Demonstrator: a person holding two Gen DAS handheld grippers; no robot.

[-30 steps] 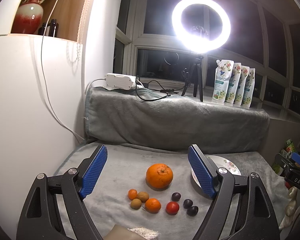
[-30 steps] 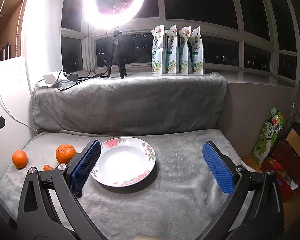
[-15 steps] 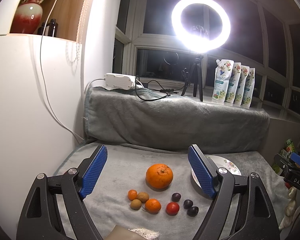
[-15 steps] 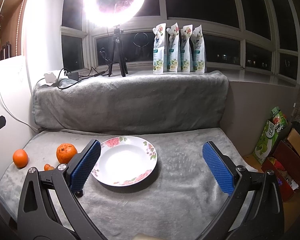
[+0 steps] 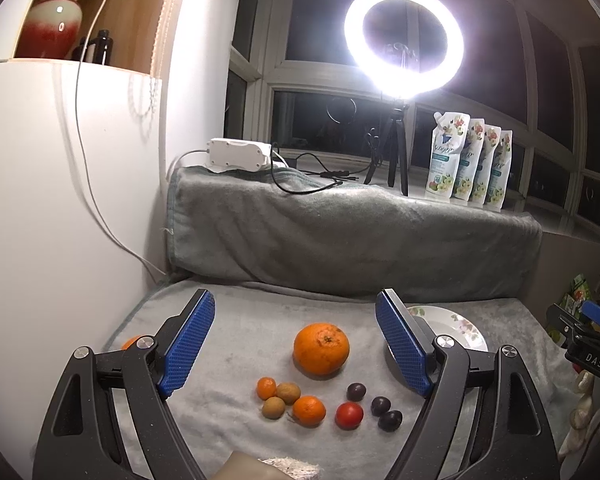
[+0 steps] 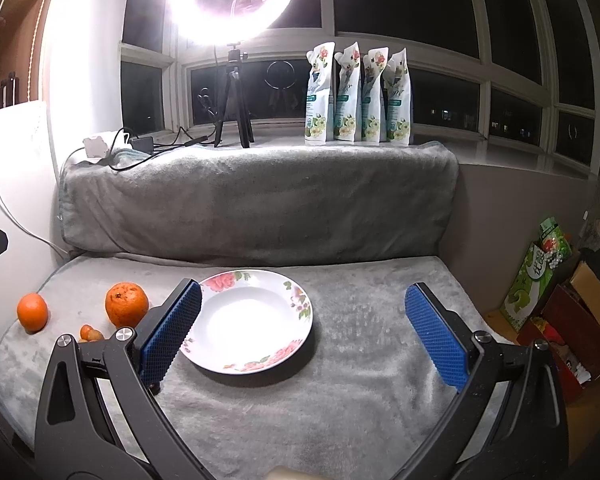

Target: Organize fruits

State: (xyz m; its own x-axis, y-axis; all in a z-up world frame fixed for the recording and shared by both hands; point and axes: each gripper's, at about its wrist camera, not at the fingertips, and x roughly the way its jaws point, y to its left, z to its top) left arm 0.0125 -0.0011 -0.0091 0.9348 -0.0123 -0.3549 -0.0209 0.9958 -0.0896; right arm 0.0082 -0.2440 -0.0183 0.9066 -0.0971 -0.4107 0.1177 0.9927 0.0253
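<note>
Barely anything has shifted; plate (image 6: pixel 256 320) sits slightly nearer.

The right tool (image 6: pixel 302 326) has edged slightly rightward over the plate (image 6: pixel 256 362).

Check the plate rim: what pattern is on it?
Pink roses with green leaves on a white plate; clearest in the right wrist view.

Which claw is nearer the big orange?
Left. The left claw is open just before the big orange; the right claw faces the plate, the orange off to its left.
</note>
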